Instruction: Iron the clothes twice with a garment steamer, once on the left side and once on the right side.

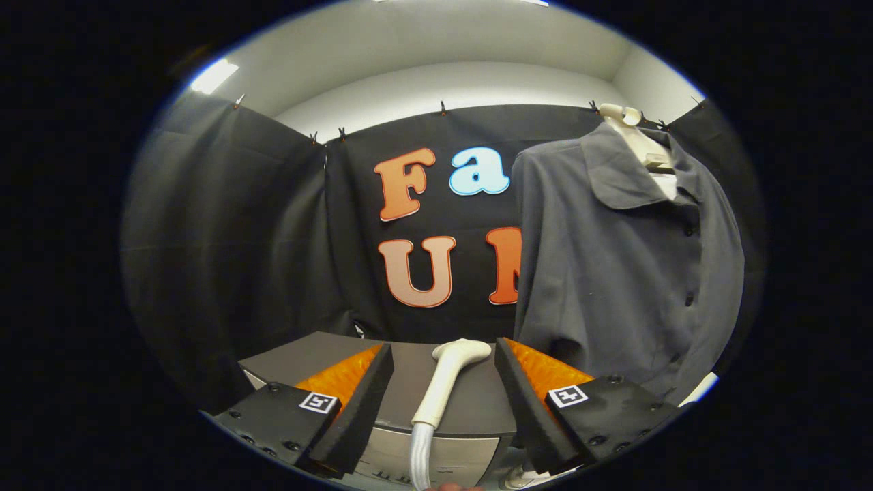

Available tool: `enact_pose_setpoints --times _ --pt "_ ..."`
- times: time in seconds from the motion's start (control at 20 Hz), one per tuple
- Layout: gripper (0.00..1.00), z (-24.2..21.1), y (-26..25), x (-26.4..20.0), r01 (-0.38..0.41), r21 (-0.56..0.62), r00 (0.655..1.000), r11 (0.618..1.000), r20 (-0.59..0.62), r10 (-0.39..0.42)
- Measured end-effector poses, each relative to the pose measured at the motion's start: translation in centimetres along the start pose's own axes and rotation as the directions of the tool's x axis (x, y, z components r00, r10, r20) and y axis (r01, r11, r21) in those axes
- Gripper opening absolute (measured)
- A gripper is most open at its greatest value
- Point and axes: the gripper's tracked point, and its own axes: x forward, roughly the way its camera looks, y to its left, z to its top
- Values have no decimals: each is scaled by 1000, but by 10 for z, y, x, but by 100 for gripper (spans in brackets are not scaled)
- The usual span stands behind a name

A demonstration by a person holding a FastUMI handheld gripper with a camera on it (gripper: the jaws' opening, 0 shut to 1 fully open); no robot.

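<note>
A grey collared shirt hangs on a pale hanger, beyond my right finger and above it. The white garment steamer head lies on a grey table top between my two fingers, its ribbed hose running back toward me. My gripper stands open around it, black foam pads apart on either side and not touching the handle.
Black cloth walls close the booth behind the table and on both sides. A grey appliance body with a lighter front panel sits under the steamer head. The shirt's hem hangs just past my right finger.
</note>
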Motion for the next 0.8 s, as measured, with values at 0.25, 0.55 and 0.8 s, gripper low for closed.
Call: enact_pose_setpoints --times 0.25,0.55,0.8 --pt "96 -51 12 86 60 -31 988 998 -139 -63" --pt "97 -112 1 148 108 -67 944 992 -305 -123" --pt "97 -143 -11 168 126 -57 910 990 -391 -138"
